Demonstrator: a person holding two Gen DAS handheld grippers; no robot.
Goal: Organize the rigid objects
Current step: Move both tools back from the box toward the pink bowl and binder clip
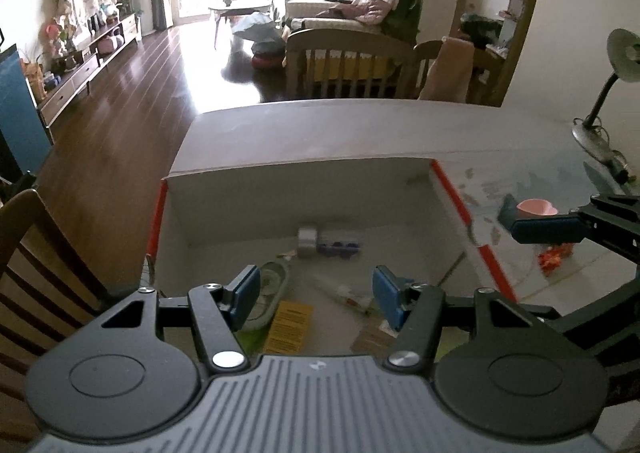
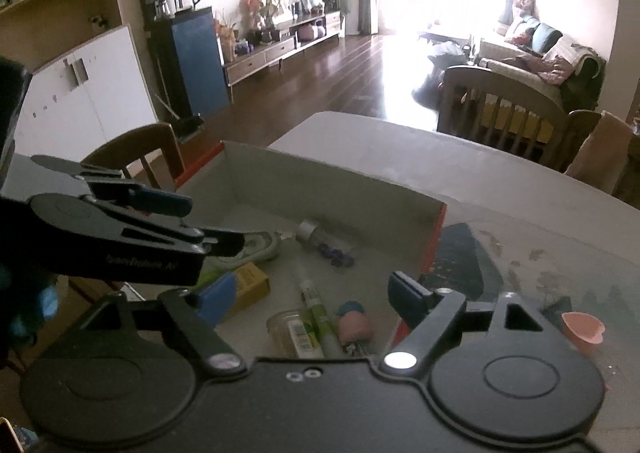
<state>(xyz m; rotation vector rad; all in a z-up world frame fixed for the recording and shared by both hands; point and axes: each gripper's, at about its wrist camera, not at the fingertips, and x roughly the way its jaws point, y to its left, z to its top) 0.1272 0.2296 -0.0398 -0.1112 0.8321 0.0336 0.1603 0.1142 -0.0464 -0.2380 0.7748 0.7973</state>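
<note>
An open cardboard box (image 1: 280, 189) (image 2: 320, 181) with red edges stands on the table. Inside lie a small jar with purple contents (image 1: 332, 245) (image 2: 324, 243), a yellow packet (image 1: 289, 327) (image 2: 250, 285), a green-and-white tube (image 2: 314, 309), a clear jar (image 2: 290, 333), a pink toy (image 2: 354, 327) and a pale oval dish (image 1: 270, 289) (image 2: 256, 247). My left gripper (image 1: 316, 293) is open and empty above the box. My right gripper (image 2: 312, 297) is open and empty over the box's near right part. A pink heart-shaped cup (image 1: 536, 208) (image 2: 582, 331) stands on the table outside the box.
The right gripper (image 1: 560, 225) shows at the right of the left wrist view, next to the pink cup. A small red-orange object (image 1: 554, 259) lies on the table. A desk lamp (image 1: 600, 101) stands far right. Wooden chairs (image 1: 36, 253) (image 2: 136, 157) flank the table.
</note>
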